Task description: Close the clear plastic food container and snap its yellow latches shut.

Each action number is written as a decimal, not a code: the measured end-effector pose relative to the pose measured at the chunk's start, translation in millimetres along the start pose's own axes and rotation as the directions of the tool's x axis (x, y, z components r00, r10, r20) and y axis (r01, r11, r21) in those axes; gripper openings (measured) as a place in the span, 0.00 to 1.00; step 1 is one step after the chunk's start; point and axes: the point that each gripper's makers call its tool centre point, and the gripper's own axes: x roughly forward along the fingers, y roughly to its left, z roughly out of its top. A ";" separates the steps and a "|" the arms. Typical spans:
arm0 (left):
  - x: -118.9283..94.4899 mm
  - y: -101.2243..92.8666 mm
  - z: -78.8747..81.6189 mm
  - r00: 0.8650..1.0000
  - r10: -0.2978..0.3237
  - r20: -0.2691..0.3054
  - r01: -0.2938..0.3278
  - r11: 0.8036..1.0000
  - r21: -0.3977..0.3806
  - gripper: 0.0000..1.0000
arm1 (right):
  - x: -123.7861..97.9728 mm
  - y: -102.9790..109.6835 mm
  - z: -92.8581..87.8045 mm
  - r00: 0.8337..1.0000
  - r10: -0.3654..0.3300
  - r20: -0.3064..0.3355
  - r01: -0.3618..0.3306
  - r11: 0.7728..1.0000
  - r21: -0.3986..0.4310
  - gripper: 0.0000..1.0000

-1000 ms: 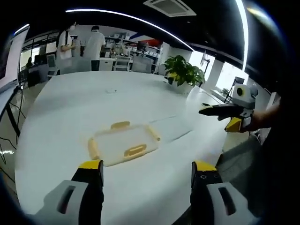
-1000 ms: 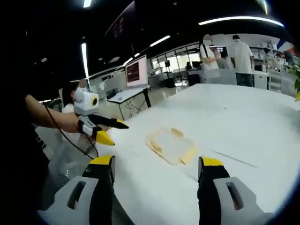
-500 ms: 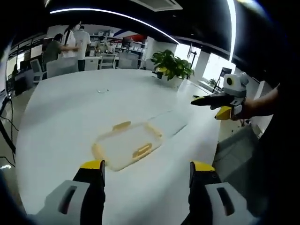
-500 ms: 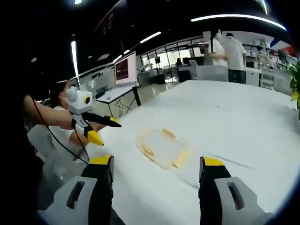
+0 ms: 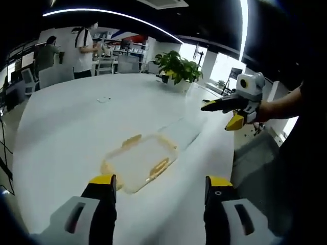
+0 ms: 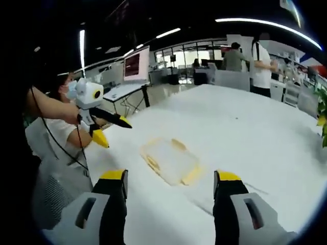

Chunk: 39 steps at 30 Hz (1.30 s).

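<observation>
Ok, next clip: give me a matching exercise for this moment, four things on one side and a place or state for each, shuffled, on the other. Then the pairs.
Things:
1. clear plastic food container
2. left gripper
3. right gripper
4. potted plant

Places or states:
A. stands at the far edge of the white table
B. open, held in the air past the table's edge, to the container's right in the left gripper view
C. lies flat on the table, touched by neither gripper
D. open, held in the air, to the container's left in the right gripper view

Pairs: 1-C, 2-D, 3-B, 4-A
</observation>
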 end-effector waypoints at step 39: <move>29.1 48.1 -18.7 0.963 -0.044 -0.266 0.127 0.944 0.304 0.60 | 61.5 -21.2 -22.8 0.959 0.118 -0.256 -0.185 0.948 -0.257 0.59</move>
